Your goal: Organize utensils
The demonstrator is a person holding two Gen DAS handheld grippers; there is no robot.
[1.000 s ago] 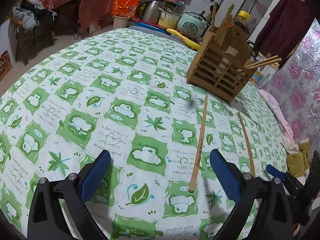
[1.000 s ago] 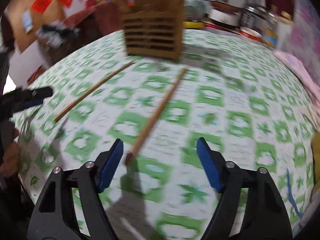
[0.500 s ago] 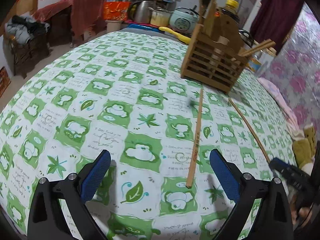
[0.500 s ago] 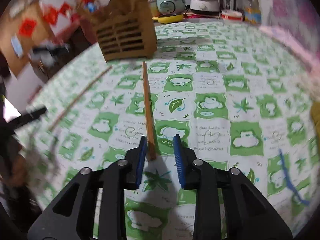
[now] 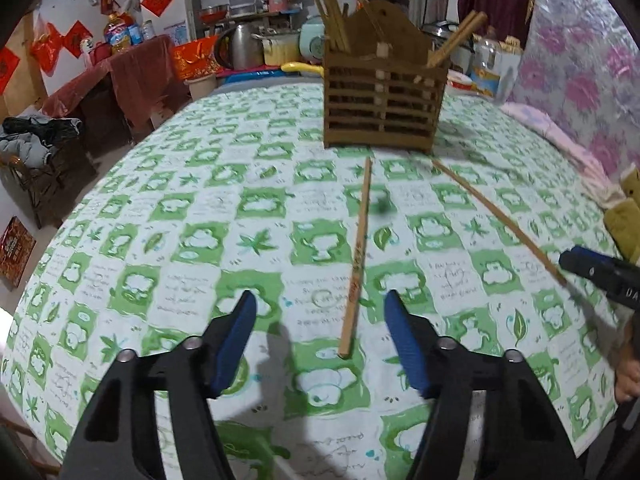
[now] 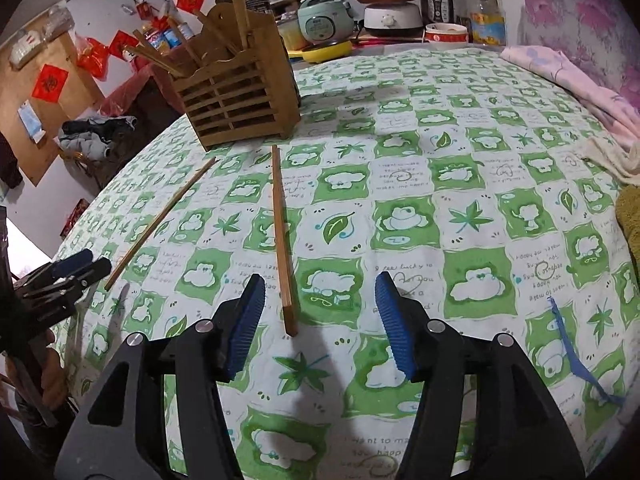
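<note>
Two chopsticks, one (image 5: pixel 357 256) between our left gripper's (image 5: pixel 320 336) unclenched, just-narrowing jaws, another (image 6: pixel 283 240) between our right gripper's (image 6: pixel 320 320) reopening jaws, await the holder (image 5: pixel 382 108), already part-filled.

Both tools are angled down toward the worktop. The left tool (image 5: pixel 320 340) has just been closing, jaws partly apart with nothing pinched. The right tool (image 6: pixel 320 320) has just been opening back up, its blue pads (image 6: pixel 394 320) also clamping nothing. A bit of hand (image 5: pixel 628 376) shows under it.
</note>
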